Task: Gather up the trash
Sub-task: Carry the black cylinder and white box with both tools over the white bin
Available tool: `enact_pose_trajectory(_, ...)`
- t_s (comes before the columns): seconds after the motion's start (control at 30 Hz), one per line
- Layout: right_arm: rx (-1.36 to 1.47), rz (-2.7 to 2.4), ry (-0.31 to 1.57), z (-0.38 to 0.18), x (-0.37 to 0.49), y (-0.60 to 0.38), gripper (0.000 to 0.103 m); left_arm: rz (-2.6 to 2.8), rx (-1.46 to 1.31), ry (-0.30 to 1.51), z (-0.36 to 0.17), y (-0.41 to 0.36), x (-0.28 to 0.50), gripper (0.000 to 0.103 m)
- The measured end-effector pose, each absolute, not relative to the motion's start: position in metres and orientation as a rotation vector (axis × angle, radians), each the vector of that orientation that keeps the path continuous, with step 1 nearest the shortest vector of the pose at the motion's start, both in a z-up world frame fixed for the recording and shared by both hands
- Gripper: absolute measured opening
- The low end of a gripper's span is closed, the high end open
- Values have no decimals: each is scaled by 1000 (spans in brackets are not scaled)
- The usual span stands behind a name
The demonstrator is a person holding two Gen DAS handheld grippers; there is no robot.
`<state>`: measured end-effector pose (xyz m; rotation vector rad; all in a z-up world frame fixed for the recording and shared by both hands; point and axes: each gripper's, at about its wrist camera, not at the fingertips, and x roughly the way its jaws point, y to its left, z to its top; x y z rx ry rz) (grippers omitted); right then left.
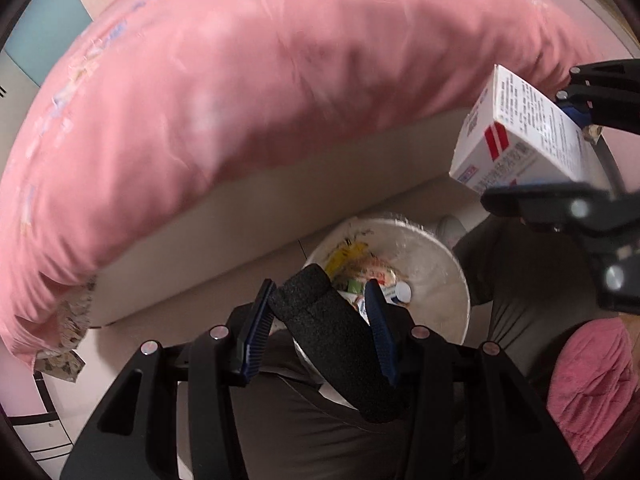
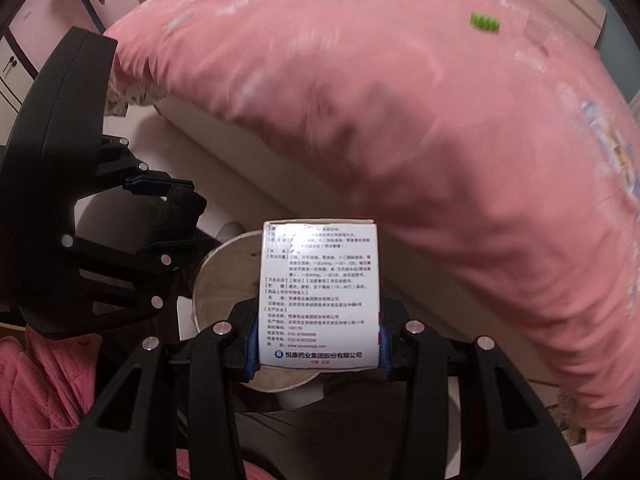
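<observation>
My left gripper (image 1: 320, 292) is shut on a black foam piece (image 1: 332, 332), which sticks out from between the blue pads. It hangs over a white bin (image 1: 440, 264) that holds several wrappers and a small bottle. At the right of this view my right gripper (image 1: 536, 158) is shut on a white medicine box (image 1: 520, 132) with red stripes. In the right wrist view the box (image 2: 320, 292) stands upright in the right gripper (image 2: 320, 320), above the bin (image 2: 224, 280). The left gripper (image 2: 176, 214) with its foam piece (image 2: 184, 208) is at the left.
A bed with a pink cover (image 1: 240, 100) and a beige base (image 1: 240, 232) curves close behind the bin. A small green item (image 2: 484, 23) lies on the cover. A person's dark trouser leg (image 1: 532, 280) and pink robe (image 1: 588, 380) are beside the bin.
</observation>
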<state>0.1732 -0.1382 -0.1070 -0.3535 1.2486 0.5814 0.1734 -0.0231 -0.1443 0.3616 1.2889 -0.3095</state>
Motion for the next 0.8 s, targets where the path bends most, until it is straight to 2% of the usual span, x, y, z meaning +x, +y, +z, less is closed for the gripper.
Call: enact_pose_trajectory(0.8,-339,617,1512,-224,168,-124,44,-297,303,1525,-249,-11,193,48)
